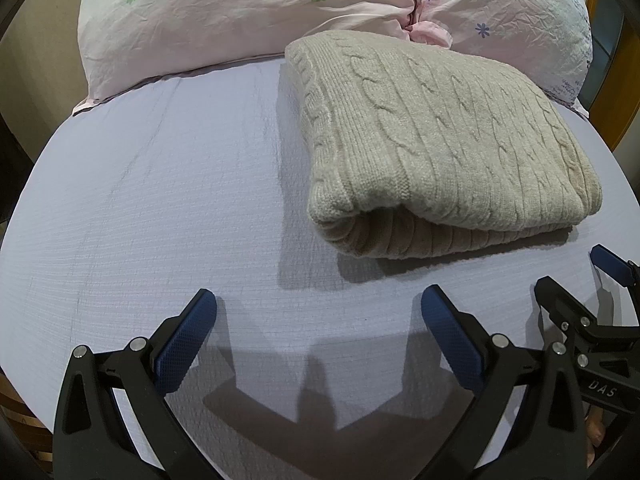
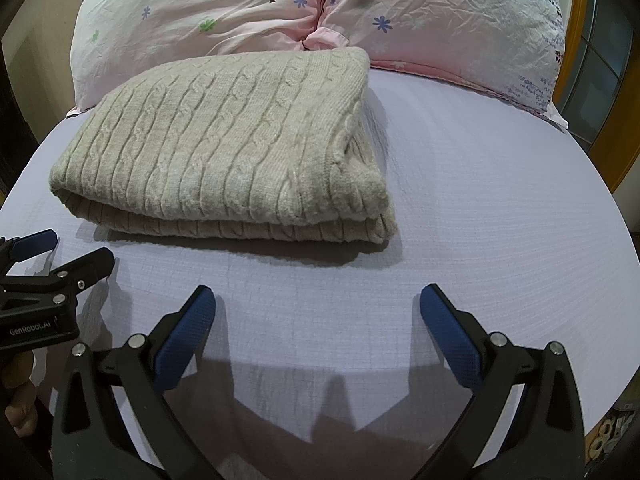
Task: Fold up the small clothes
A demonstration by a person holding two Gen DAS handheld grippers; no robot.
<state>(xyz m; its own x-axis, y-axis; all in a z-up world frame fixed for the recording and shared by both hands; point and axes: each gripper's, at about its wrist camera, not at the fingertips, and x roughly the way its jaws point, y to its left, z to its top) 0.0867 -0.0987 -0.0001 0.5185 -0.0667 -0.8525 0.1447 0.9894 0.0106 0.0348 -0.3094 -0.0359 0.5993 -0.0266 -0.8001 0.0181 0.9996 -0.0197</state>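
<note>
A beige cable-knit sweater (image 1: 440, 140) lies folded in a thick rectangle on the lilac bed sheet (image 1: 160, 200); it also shows in the right wrist view (image 2: 224, 148). My left gripper (image 1: 318, 300) is open and empty, hovering over bare sheet in front of the sweater's left corner. My right gripper (image 2: 318, 300) is open and empty, over bare sheet in front of the sweater's right corner. The right gripper (image 1: 576, 276) shows at the right edge of the left wrist view, and the left gripper (image 2: 60, 252) at the left edge of the right wrist view. Neither touches the sweater.
Two pink floral pillows (image 1: 240, 12) (image 2: 440, 12) lie against the head of the bed behind the sweater. A wooden frame with glass (image 2: 592, 80) stands at the right. The sheet (image 2: 480, 200) spreads on both sides of the sweater.
</note>
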